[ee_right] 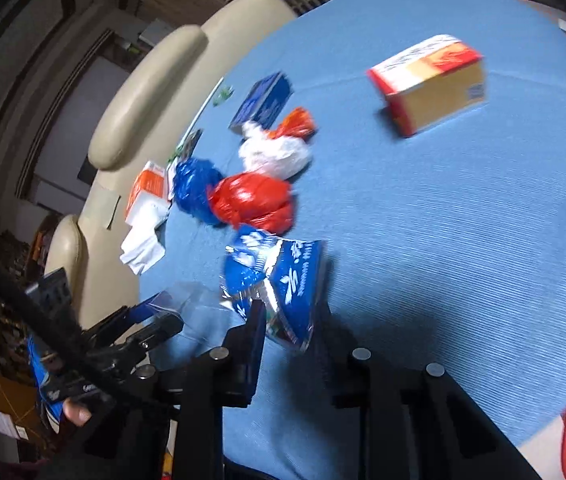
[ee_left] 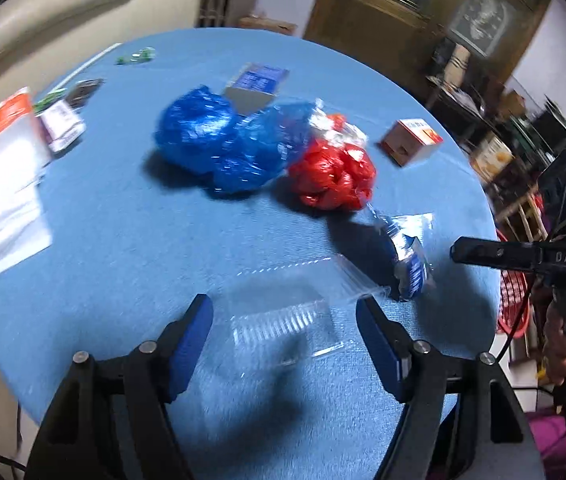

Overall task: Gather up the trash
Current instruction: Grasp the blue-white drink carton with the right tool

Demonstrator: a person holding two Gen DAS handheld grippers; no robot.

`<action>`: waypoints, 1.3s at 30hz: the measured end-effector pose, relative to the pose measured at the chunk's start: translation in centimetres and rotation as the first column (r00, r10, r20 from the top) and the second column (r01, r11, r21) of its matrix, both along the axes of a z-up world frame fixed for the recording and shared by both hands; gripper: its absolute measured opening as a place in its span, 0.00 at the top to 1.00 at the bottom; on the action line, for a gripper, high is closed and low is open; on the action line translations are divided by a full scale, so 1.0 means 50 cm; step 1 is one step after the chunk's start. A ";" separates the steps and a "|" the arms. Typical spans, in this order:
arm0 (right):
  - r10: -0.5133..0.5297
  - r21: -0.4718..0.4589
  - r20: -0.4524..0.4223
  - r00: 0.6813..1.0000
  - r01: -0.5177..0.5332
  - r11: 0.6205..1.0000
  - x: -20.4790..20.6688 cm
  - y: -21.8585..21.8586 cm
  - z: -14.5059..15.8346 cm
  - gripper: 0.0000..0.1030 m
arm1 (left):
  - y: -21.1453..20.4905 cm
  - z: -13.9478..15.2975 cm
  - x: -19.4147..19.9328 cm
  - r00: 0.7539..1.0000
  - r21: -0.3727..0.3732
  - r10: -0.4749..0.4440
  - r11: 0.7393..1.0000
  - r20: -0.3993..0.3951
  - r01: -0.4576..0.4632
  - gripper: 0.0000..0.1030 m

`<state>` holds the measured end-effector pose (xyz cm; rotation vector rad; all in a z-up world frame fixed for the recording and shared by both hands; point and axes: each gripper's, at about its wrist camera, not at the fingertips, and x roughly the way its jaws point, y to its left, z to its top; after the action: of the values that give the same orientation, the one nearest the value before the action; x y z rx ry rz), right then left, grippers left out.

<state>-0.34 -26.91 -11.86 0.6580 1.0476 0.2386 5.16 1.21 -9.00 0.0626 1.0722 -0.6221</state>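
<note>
Left hand-held gripper (ee_left: 283,304) spread wide, blue pads either side of a clear ribbed plastic clamshell tray (ee_left: 279,328) lying on the blue-clothed counter (ee_left: 123,240). Beyond, a crumpled blue plastic bag (ee_left: 211,132), then a crumpled red plastic bag (ee_left: 331,176). Further right, right hand-held gripper (ee_right: 293,308) pressed together, pinching a blue-and-white foil wrapper (ee_right: 295,276) near the tray.

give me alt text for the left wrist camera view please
The left gripper, fingers open, hovers over a clear plastic clamshell container on a round blue table. Beyond lie crumpled blue bags, a red bag, a blue-and-white wrapper and a small orange-and-white box. The right gripper reaches in from the right edge.
</note>
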 end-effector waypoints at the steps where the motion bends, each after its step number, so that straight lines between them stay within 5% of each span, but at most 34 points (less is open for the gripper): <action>1: -0.016 0.009 -0.004 1.000 0.016 1.000 -0.006 -0.013 0.000 0.74 | -0.004 -0.006 0.006 1.000 -0.002 -0.014 1.000 -0.008 0.014 0.27; 6: -0.079 -0.017 -0.013 0.997 0.078 0.997 -0.007 -0.034 0.010 0.67 | -0.016 -0.036 0.034 0.994 -0.024 0.026 0.999 -0.106 -0.028 0.27; 9: -0.074 0.002 0.001 0.997 0.074 0.997 -0.007 -0.031 0.022 0.16 | -0.017 -0.038 0.032 0.992 -0.048 0.041 0.998 -0.116 -0.047 0.27; 15: -0.017 -0.071 0.057 0.998 0.021 0.997 0.006 0.010 0.034 0.16 | -0.011 -0.039 0.018 0.995 -0.061 0.073 0.995 -0.070 -0.078 0.28; 19: 0.066 -0.141 0.083 0.994 -0.054 0.989 0.020 0.059 0.035 0.16 | 0.011 -0.040 0.018 0.992 -0.070 0.098 0.992 -0.073 -0.103 0.58; 24: 0.195 -0.283 0.118 0.974 -0.155 0.947 0.038 0.131 0.031 0.17 | 0.053 -0.037 0.006 0.988 -0.085 0.135 0.986 -0.069 -0.141 0.71; 26: 0.228 -0.319 0.118 0.967 -0.180 0.930 0.047 0.149 0.016 0.24 | 0.073 -0.033 0.001 0.985 -0.098 0.155 0.982 -0.071 -0.161 0.71; 28: 0.252 -0.370 0.083 0.964 -0.205 0.906 0.061 0.165 -0.006 0.51 | 0.089 -0.029 -0.004 0.984 -0.103 0.164 0.980 -0.069 -0.171 0.71; 32: 0.241 -0.385 0.071 0.968 -0.197 0.902 0.059 0.164 -0.019 0.52 | 0.100 -0.014 -0.014 0.986 -0.107 0.157 0.981 -0.060 -0.163 0.70; 33: 0.234 -0.369 0.072 0.970 -0.192 0.909 0.055 0.158 -0.016 0.52 | 0.101 -0.010 -0.014 0.986 -0.108 0.155 0.981 -0.057 -0.161 0.66; 36: 0.194 -0.324 0.085 0.977 -0.157 0.933 0.033 0.125 -0.003 0.52 | 0.097 0.005 -0.007 0.989 -0.107 0.144 0.983 -0.031 -0.146 0.33; 39: 0.137 -0.259 0.089 0.987 -0.109 0.960 0.007 0.081 0.011 0.52 | 0.081 0.025 0.001 0.994 -0.110 0.104 0.989 0.015 -0.101 0.31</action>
<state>0.01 -22.84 -11.30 0.3460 0.9971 0.2405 5.22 5.28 -7.75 -0.0807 1.0134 -0.5848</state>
